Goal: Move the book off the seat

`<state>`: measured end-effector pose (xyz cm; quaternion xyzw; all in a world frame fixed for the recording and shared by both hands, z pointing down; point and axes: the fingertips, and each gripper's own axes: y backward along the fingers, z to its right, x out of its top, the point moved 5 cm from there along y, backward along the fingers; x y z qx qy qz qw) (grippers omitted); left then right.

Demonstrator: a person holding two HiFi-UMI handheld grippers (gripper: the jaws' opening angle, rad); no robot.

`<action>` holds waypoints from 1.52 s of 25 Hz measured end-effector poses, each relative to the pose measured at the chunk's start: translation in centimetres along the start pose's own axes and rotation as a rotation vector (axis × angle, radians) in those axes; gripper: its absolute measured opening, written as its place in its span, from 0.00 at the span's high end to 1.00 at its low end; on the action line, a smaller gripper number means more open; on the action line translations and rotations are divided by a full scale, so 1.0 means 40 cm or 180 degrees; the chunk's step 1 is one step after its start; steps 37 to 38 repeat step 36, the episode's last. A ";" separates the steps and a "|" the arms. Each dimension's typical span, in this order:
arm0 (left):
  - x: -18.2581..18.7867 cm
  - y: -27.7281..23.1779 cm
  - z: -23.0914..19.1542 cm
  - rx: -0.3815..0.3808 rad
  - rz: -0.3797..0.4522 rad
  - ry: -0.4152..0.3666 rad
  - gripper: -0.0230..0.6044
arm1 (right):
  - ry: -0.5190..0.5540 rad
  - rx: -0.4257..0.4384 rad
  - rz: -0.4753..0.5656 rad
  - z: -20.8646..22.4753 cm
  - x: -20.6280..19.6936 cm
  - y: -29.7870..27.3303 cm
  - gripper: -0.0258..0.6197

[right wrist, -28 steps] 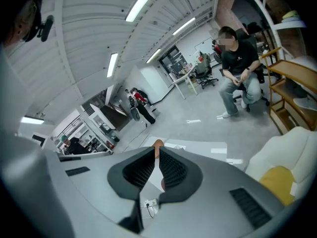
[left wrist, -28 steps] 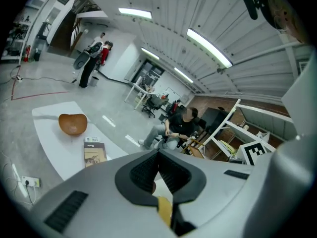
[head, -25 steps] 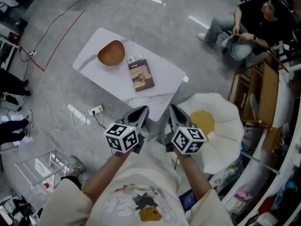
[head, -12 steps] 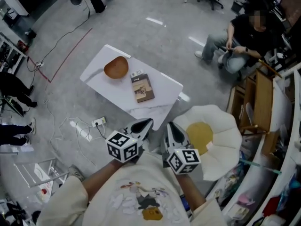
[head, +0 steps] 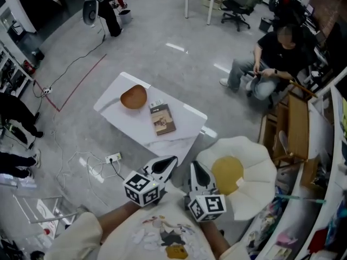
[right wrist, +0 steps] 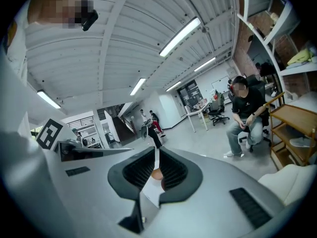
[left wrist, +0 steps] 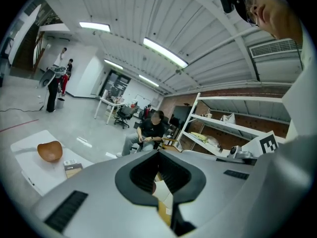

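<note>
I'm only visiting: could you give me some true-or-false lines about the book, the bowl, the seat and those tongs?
The book lies on the white table, not on the seat. True.
The wooden bowl sits on the seat. False: it is on the table, beside the book.
The left tongs grip the book. False: they are shut and empty, away from the table.
The right tongs are shut with nothing in them. True.

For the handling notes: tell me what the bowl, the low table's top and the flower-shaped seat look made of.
Bowl: probably wood, matte orange-brown, no glare.
Table top: smooth white hard slab, stone or laminate, cannot tell which.
Seat: looks like padded white fabric, puffy petal lobes, yellow centre.
</note>
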<state>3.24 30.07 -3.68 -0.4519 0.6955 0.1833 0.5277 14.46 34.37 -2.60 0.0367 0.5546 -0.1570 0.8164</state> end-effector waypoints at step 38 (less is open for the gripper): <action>-0.046 0.057 0.040 0.0167 -0.0035 -0.0126 0.95 | -0.0074 -0.0067 0.0005 -0.023 -0.039 0.069 0.94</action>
